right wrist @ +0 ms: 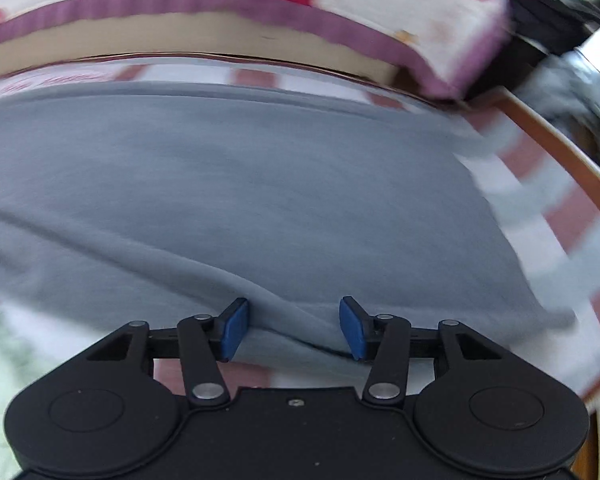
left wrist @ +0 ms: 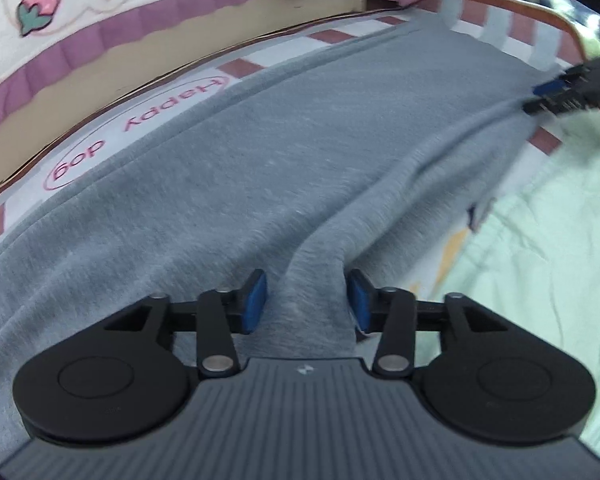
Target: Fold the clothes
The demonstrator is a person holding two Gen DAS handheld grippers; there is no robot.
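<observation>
Between my left gripper's [left wrist: 306,300] blue pads a bunched ridge of the grey fleece garment [left wrist: 260,160] stands up; the jaws sit apart with the fabric filling most of the gap, so I judge it a loose hold rather than a firm clamp, and I cannot tell for certain whether the pads bite. From that gripper the grey fleece garment runs forward and to the right, its long axis stretching along the white mat with red-brown stripes and pink "Happy dog" lettering [left wrist: 140,128] toward my right gripper [left wrist: 568,94], which meets the far end of the same near edge at the right of the left wrist view. In the right wrist view, my right gripper's pads straddle a fold of that edge, again spread with cloth between them, contact unclear through the blur. Pale green cloth [left wrist: 540,240] lies just beside the garment's near edge, on the right. Both grippers sit on the one long near edge, each at its own end, with the body of the garment lying away from me, so any fold would carry that edge forward over it.
</observation>
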